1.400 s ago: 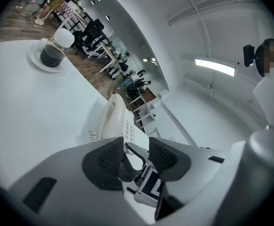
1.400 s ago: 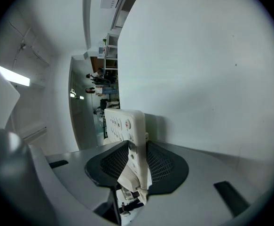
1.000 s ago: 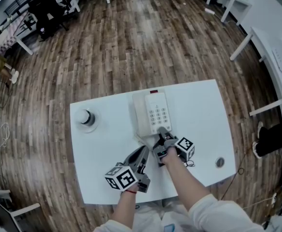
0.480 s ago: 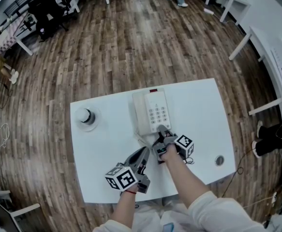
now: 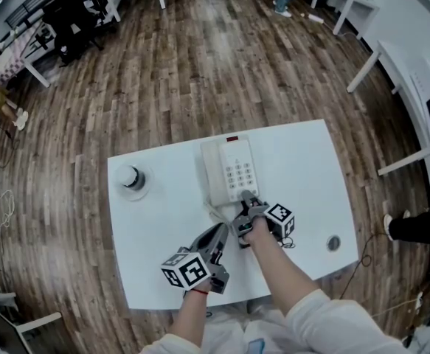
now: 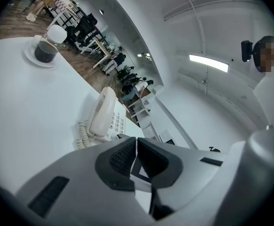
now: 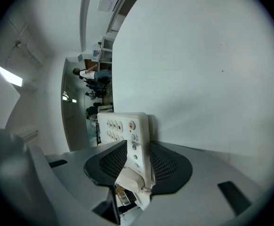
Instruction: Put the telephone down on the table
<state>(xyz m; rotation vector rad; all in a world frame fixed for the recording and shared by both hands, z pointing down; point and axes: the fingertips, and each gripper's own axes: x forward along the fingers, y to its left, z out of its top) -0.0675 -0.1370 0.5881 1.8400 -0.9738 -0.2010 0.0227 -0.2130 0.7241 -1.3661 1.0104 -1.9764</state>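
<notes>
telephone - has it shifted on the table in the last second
No. The telephone lies just as far from the lidded cup as before, at the same angle.

Person's wearing a cream long-sleeve top, with baggy sleeves [image 5: 325,319] that end just off the near edge of the table [image 5: 163,198], forearms bare. There's a thin red band [image 5: 200,292] on the left wrist, right by that table edge. Small black boxy camera [image 6: 246,51] up beside the head.

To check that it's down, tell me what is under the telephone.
The white table lies under the telephone, its coiled cord beside it on the tabletop. The phone's body covers its underside, so contact itself cannot be seen.
</notes>
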